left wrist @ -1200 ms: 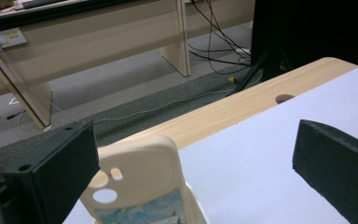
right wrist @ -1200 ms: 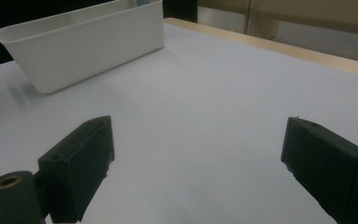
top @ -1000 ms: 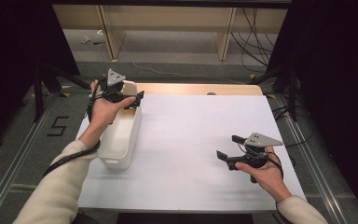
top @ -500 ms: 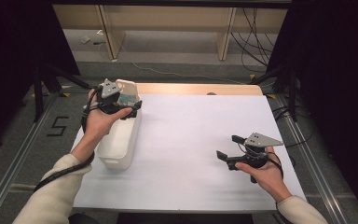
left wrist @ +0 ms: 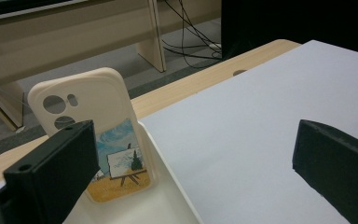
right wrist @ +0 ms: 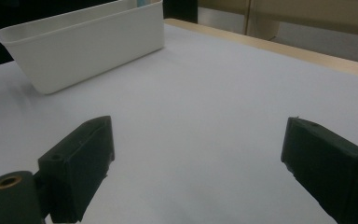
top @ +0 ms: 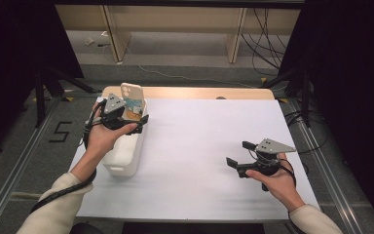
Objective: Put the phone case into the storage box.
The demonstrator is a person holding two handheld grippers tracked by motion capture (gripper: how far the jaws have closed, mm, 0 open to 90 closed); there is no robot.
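Left claw [top: 135, 113] open, phone case [top: 130, 92] just beyond

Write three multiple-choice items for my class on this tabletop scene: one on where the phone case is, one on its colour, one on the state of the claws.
1. Where is the phone case?
A. Lying flat on the white sheet
B. Standing at the far end of the white bin
C. On the floor

2. What colour is the upper part of the phone case?
A. Cream
B. Black
C. Red

3. How do the jaws of the right claw stand?
A. Shut on the bin
B. Shut on nothing
C. Wide open over the sheet

Answers: 1 B, the phone case stands upright inside the white bin. 2 A, its top around the camera cut-outs is cream, with a painted picture lower down. 3 C, the right claw shows both jaws far apart with only the white sheet between them.
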